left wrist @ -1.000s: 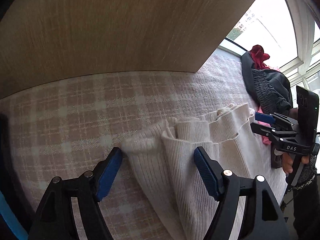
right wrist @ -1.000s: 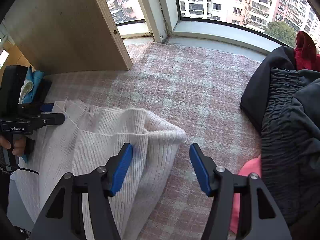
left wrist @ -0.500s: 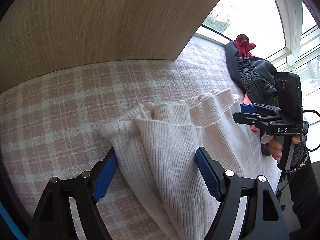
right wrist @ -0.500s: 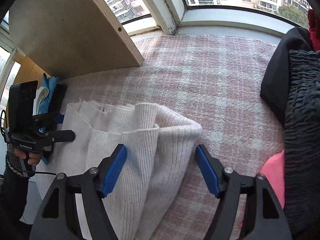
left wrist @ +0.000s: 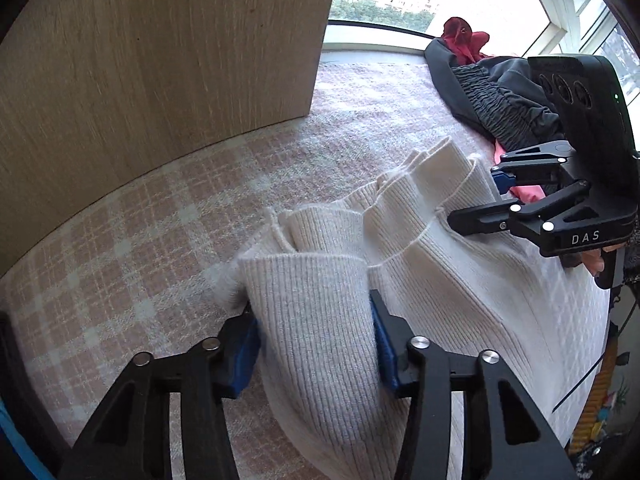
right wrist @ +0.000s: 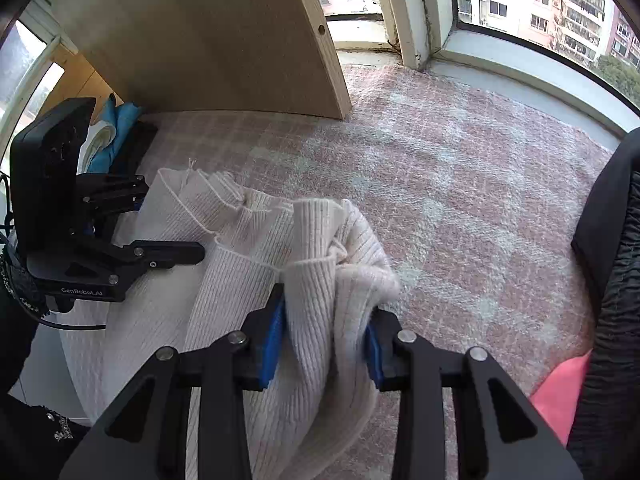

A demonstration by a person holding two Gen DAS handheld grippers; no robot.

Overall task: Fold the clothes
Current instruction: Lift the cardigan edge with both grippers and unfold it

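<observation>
- Sweater [left wrist: 420, 248], cream ribbed knit, bunched on my pink plaid blanket [left wrist: 140, 216].
- Left gripper [left wrist: 314, 340] clamped on its corner.
- Right gripper [right wrist: 324, 332] pinching another fold; dark clothes pile [right wrist: 616, 240] at 3 o'clock.

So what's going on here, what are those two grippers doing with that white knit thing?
A person is folding a cream ribbed knit garment on a pink plaid cover, with a handheld gripper in each hand. The left gripper and the right gripper each have a bunched corner of the garment pinched between their blue pads. Part of it hangs over the near edge. A pile of dark, red and pink clothes lies to the right, untouched.
</observation>
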